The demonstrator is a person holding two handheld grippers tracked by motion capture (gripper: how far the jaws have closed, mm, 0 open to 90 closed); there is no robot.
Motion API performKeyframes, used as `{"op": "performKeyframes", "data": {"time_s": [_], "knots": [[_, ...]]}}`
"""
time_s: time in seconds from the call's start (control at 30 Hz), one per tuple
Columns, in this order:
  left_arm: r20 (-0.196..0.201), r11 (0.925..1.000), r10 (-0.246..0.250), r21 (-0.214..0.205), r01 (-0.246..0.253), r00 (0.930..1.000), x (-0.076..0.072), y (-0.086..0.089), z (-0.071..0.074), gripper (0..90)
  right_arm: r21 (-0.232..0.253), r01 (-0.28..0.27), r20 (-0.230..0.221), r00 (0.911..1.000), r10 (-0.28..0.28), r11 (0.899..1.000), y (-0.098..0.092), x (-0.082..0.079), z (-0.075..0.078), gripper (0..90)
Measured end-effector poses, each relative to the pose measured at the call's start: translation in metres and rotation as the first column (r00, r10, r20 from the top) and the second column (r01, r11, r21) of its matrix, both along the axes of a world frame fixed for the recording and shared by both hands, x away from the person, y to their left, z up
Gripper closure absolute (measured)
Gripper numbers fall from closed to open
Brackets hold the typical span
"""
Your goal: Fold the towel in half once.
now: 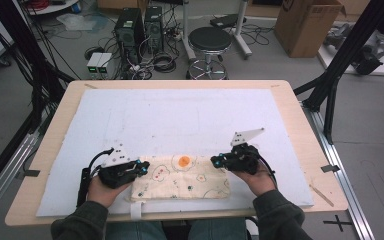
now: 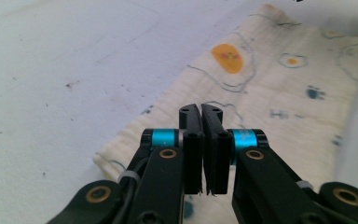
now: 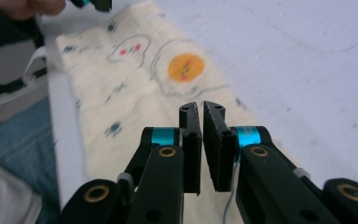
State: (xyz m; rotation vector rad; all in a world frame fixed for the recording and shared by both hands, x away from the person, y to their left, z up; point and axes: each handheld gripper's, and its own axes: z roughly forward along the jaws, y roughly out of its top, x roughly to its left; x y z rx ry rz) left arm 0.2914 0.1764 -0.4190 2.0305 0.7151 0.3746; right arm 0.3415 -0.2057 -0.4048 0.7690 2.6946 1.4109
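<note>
A cream cloth lies flat on the white mat that covers the wooden bench. It sits near the front edge, right in front of the person. The cloth has little drawings on it, and a bright orange spot near its far edge.

The left gripper is at the left end of the cloth, just over its corner. In the left gripper view its two black jaws are pressed together with nothing between them, and the cloth spreads out below and ahead of them.

The right gripper is at the right end of the cloth, above its far corner. In the right gripper view its jaws are closed too, with only a thin slit left and nothing held. The cloth runs away under them toward the other hand.

Each hand holds its gripper from behind, and dark green sleeves come in from the bench's front edge.
</note>
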Motion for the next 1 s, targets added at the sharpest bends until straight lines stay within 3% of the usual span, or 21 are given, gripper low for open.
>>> {"op": "performKeyframes", "data": {"time_s": [0.17,0.43,0.67,0.8,1.0], "knots": [[-0.028,0.9979,0.054,0.038,-0.053,0.9982,0.019,-0.006,-0.009,88.5,-0.028,0.031,-0.034,0.9989,-0.032,0.999,0.020,0.023,-0.016,87.2],[-0.069,0.9867,0.099,0.136,-0.089,0.9927,0.029,-0.004,-0.022,88.6,-0.110,0.047,-0.058,0.9969,-0.053,0.993,0.027,0.033,-0.034,87.2],[-0.076,0.9880,0.105,0.122,-0.096,0.9915,0.029,-0.001,-0.023,88.2,-0.102,0.080,-0.053,0.9949,-0.086,0.992,0.011,0.031,-0.037,86.5],[-0.082,0.9907,0.111,0.087,-0.104,0.9904,0.029,0.003,-0.026,88.2,-0.097,0.101,-0.052,0.9929,-0.107,0.990,-0.002,0.028,-0.037,86.5],[-0.075,0.9905,0.112,0.089,-0.105,0.9908,0.028,0.002,-0.026,88.2,-0.114,0.121,-0.040,0.9912,-0.127,0.986,-0.016,0.025,-0.036,86.0]]}}
